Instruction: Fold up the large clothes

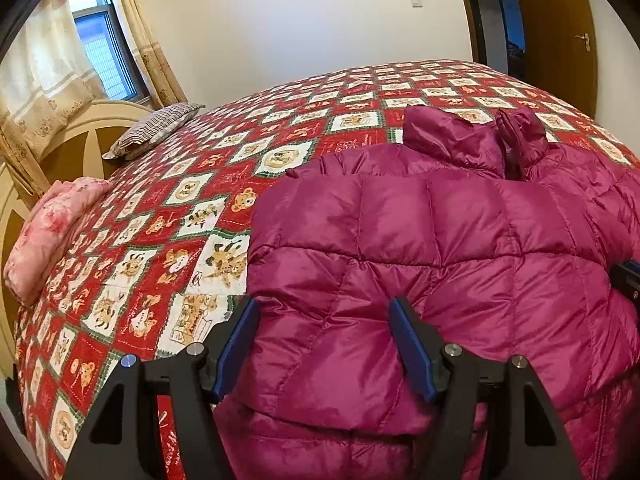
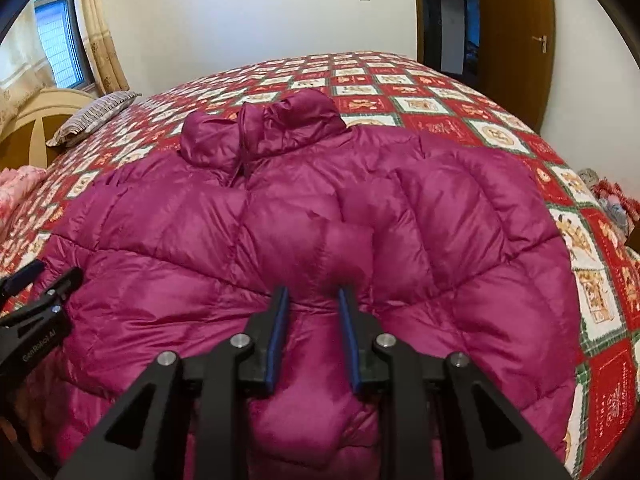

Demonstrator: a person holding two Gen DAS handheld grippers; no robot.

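A glossy, quilted magenta down jacket point(image 2: 320, 216) of slick synthetic cloth is seen lying on a matt printed cotton-like bedspread point(image 1: 180, 216), while matt black plastic is shown on the left gripper point(image 1: 324, 344) and right gripper point(image 2: 314, 320), with blue pads and bright metal pins.

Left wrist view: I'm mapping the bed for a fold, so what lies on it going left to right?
Pink folded bedding → striped pillow → magenta puffer jacket, all on the patterned bedspread.
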